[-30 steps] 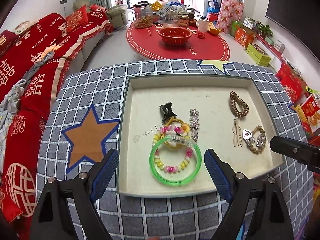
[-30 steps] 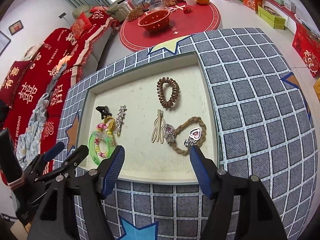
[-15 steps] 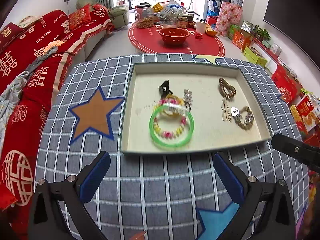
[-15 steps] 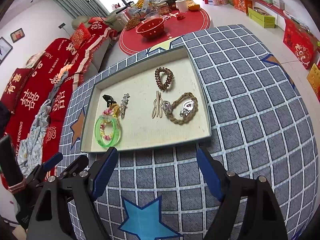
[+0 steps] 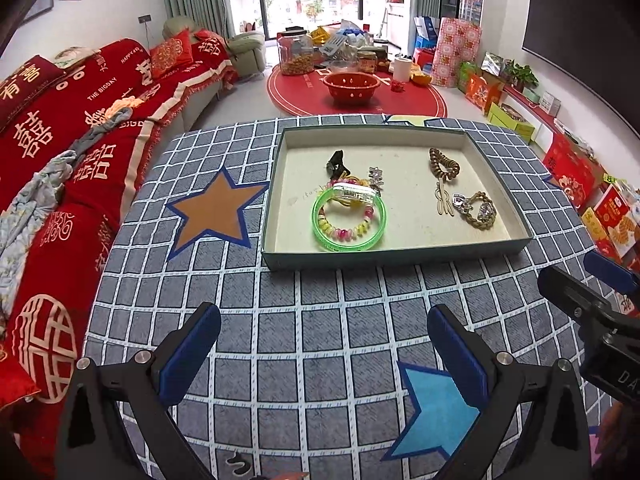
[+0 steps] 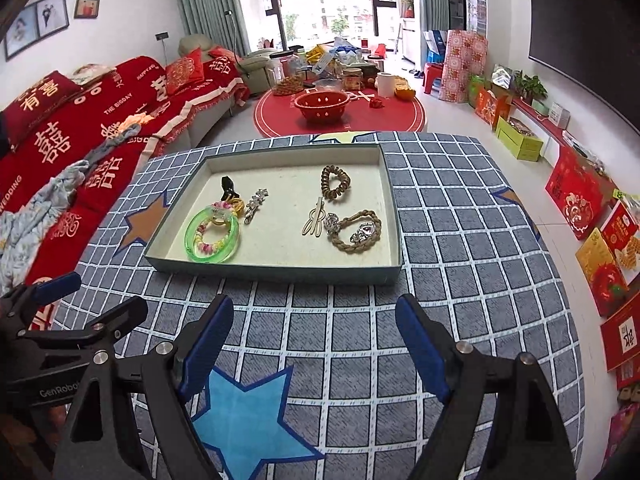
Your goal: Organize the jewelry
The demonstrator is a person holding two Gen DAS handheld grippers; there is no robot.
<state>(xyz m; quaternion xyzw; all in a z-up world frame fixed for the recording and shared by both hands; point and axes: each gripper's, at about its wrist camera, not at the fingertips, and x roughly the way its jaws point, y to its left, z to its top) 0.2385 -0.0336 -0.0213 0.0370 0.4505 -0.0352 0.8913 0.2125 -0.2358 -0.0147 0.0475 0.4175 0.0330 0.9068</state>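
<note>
Jewelry [image 6: 280, 212] loose in shallow tray [image 6: 276, 272] (green bangle [image 5: 349, 222] brightest), left claw [image 5: 324, 350] and right claw [image 6: 314, 340] both released, empty.

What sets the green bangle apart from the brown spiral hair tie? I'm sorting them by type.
The green bangle is smooth, translucent and larger; the brown spiral hair tie is coiled, opaque and smaller. The bangle encircles a beaded bracelet; the tie lies alone. Both lie flat in the tray.

Both wrist views look down and forward across the chequered counter [image 5: 320, 320] from its near edge, left camera beside the right, sharing the jewelry tray [image 5: 396, 258] a little way ahead and the living room beyond.
</note>
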